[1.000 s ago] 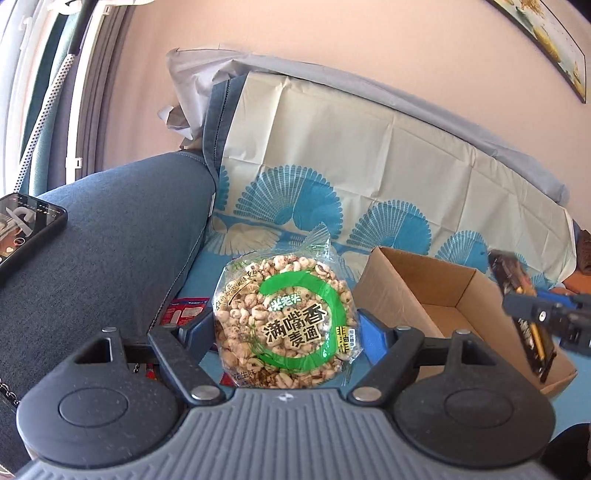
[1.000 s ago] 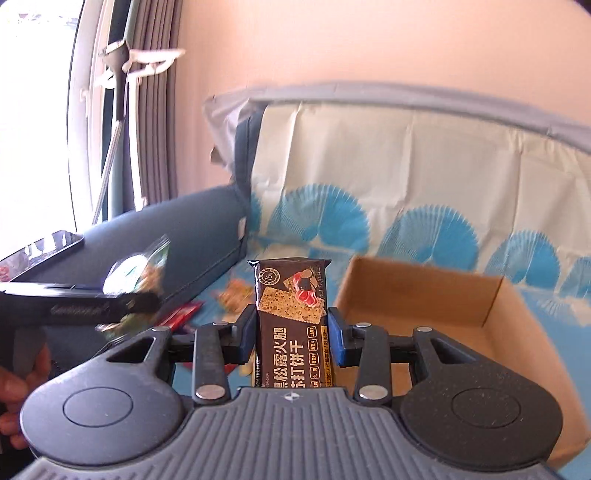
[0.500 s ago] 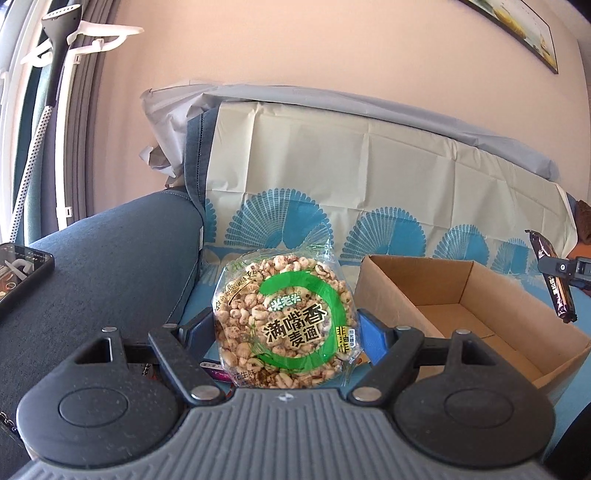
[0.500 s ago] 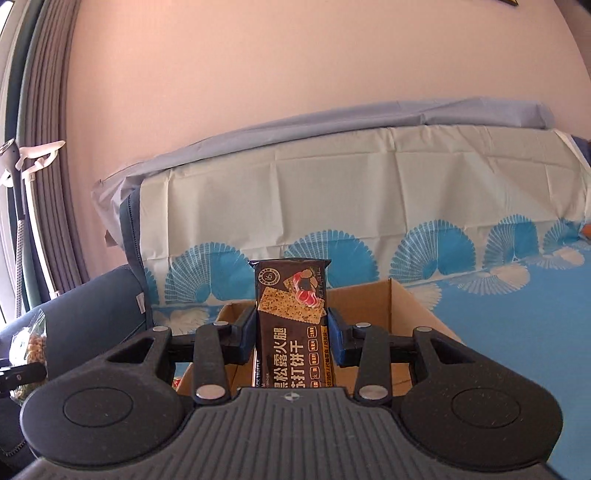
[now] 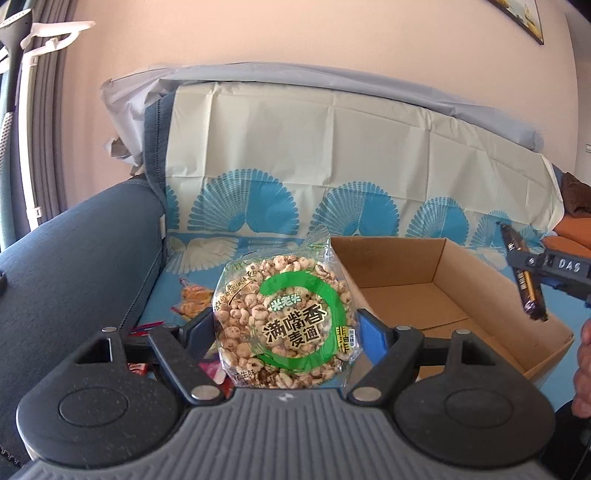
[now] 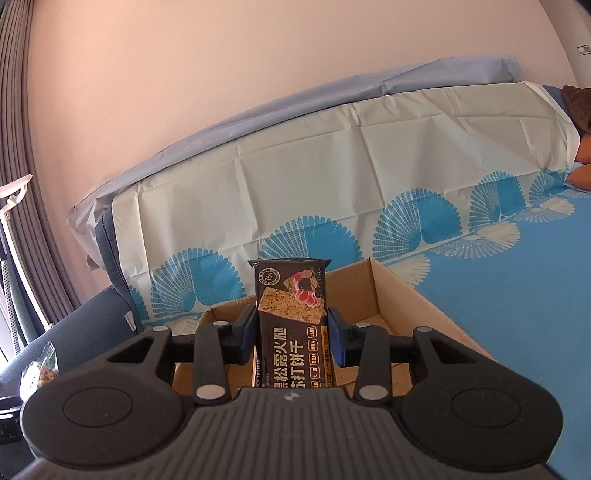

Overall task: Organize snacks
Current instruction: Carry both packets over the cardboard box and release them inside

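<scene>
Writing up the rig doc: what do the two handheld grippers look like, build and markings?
Both look alike: a dark grey ribbed housing, two round black speckled lobes, and black linkage arms with silver pivot pins. The left gripper has blue fingers. So does the right gripper, whose side, seen from the left wrist camera, carries white lettering "DAS". No cables or sleeves show.

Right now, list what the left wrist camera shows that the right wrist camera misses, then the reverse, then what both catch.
Only the left wrist view: loose snack packets on the sofa beside the armrest, the box's bare floor, and a framed picture's corner on the wall.

Only the right wrist view: the printed front of the cracker pack, clamped in the right gripper, and the open blue seat cover right of the box.

Both: the cardboard box, the fan-patterned cover, and the puffed-grain bag in the left gripper.
</scene>
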The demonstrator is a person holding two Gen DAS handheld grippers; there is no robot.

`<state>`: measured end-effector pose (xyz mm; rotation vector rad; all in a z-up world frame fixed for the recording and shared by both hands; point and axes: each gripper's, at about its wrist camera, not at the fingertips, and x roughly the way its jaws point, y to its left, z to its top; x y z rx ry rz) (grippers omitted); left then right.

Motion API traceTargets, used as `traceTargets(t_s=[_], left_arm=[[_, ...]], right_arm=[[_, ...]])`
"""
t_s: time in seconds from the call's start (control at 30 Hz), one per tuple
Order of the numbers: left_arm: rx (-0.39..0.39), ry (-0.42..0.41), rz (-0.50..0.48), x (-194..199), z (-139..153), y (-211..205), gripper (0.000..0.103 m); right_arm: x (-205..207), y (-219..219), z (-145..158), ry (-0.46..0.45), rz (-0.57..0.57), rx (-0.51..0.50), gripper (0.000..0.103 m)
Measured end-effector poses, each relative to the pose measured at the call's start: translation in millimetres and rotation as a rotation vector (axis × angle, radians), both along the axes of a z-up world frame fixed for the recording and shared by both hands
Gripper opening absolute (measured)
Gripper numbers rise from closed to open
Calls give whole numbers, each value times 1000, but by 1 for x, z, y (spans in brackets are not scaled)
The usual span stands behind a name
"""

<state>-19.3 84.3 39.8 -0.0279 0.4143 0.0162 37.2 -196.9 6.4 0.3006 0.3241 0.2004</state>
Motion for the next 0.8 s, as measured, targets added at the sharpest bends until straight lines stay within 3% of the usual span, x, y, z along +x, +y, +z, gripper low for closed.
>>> traceTargets(t_s=[0.33, 0.8], left_arm=[[2, -38, -133, 59, 38, -78, 84], [-6, 1, -184, 92, 44, -112, 86]], right_arm=[[7, 6, -4, 55, -14, -35, 41], [10, 5, -6, 63, -23, -27, 42]])
